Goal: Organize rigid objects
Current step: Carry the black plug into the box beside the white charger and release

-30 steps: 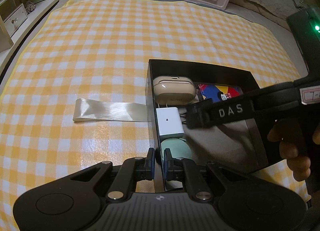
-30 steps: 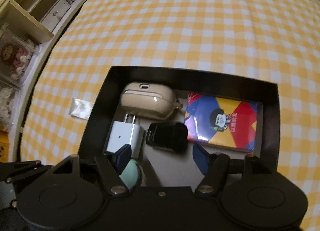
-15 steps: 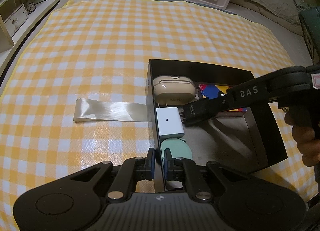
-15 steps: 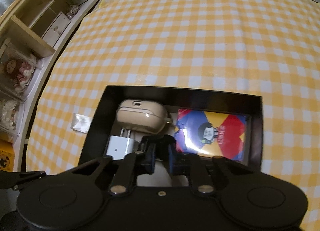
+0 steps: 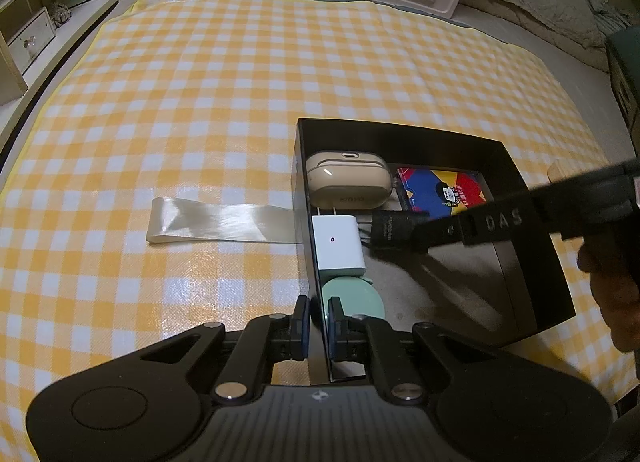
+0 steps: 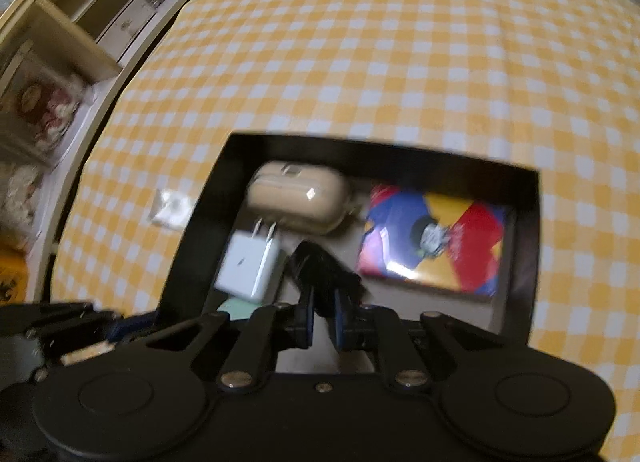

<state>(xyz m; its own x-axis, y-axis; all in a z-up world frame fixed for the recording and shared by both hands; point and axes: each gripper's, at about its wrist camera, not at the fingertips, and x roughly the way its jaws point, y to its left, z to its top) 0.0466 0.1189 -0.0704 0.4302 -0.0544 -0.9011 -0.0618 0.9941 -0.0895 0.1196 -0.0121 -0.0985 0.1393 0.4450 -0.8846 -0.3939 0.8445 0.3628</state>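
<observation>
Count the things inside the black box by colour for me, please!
Beige: 1, the earbud case
White: 1, the plug charger
Green: 1, the round disc
Black: 1, the small black device
Many colours: 1, the cartoon card pack
Total: 5

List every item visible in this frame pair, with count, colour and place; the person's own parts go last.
Open black box: 1, on the checked cloth.
Yellow-and-white checked cloth: 1, covers the surface.
Beige earbud case: 1, box's far left corner.
White plug charger: 1, along the box's left wall.
Round mint-green disc: 1, below the charger.
Colourful card pack: 1, box's right side.
Small black device: 1, mid box, in the right gripper.
Clear plastic strip: 1, left of the box.
Left gripper: shut on the box's wall.
Right gripper: shut on the black device.
Hand: right edge.
</observation>
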